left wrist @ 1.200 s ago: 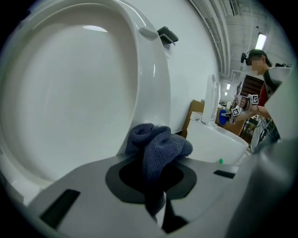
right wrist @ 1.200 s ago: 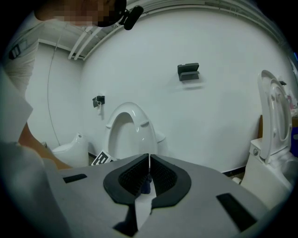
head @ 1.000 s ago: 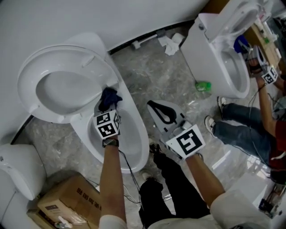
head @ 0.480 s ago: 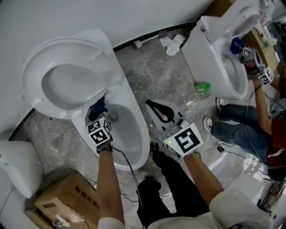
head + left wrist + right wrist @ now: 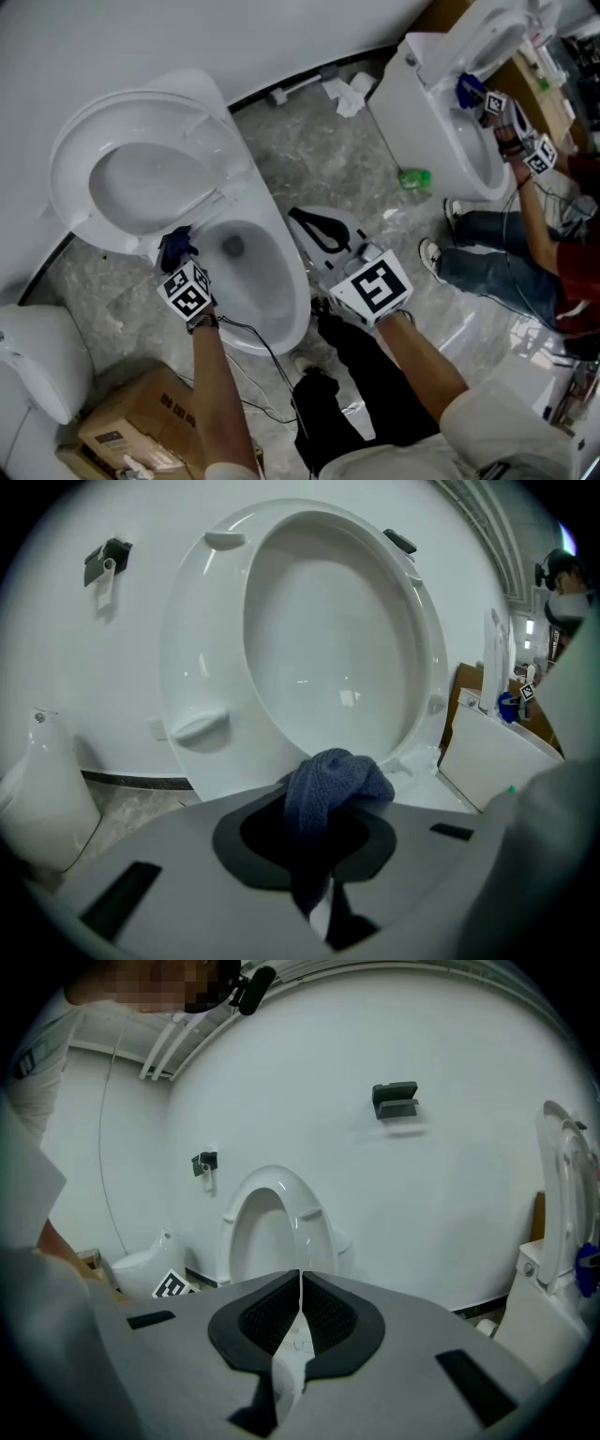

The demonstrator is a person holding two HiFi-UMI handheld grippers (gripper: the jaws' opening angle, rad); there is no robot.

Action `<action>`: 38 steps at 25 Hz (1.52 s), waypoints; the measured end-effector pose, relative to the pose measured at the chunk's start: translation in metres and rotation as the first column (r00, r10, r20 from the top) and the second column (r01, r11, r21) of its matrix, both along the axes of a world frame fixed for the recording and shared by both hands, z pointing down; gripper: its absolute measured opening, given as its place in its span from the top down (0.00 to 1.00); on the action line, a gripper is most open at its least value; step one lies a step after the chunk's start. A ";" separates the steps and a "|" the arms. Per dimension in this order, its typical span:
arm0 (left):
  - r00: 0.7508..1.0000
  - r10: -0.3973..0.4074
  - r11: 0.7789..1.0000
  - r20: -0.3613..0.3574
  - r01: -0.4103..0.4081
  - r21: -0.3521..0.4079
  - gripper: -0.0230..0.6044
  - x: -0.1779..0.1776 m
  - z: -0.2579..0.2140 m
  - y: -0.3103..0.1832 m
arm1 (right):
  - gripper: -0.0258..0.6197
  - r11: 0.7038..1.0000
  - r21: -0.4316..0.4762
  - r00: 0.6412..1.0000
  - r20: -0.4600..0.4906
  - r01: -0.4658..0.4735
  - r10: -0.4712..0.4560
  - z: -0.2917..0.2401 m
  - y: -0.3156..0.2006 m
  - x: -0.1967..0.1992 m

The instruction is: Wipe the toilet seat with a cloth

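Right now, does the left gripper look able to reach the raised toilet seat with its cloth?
Probably yes: the left gripper, shut on the cloth, sits just below the seat, with nothing between them.

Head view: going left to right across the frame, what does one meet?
White fixture → blue cloth → right gripper → another person's jeans.

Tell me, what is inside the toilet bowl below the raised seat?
The bowl shows only white porcelain and a dark drain opening. The blue cloth, shut in the left gripper, lies at its back rim and hides the stretch beneath.
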State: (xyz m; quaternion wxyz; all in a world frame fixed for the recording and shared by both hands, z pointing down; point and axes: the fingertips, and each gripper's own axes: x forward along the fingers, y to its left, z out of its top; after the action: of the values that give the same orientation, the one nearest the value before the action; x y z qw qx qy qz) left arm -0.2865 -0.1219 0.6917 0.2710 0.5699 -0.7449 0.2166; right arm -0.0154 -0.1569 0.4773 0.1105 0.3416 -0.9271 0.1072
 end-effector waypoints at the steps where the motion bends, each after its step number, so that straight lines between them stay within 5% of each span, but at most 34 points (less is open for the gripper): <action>1: 1.000 -0.008 1.000 0.003 0.008 0.001 0.89 -0.002 -0.003 0.001 | 0.91 1.000 -0.003 1.000 0.000 -0.003 0.003 -0.002 0.000 0.002; 15: 0.994 -0.080 0.996 0.080 0.076 0.046 0.90 -0.048 -0.071 0.006 | 0.91 0.998 -0.016 0.998 -0.033 0.060 -0.060 -0.052 -0.003 -0.017; 38: 0.981 -0.096 0.979 0.167 0.063 0.196 0.89 -0.090 -0.181 -0.023 | 0.91 0.998 -0.050 0.997 -0.054 0.049 -0.052 -0.091 -0.022 -0.032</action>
State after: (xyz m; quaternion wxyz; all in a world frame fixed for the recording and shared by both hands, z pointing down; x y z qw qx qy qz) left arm -0.3763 -0.1450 0.5109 0.1573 0.5414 -0.8053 0.1831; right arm -0.0471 -0.1792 0.3858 0.1471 0.3181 -0.9292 0.1176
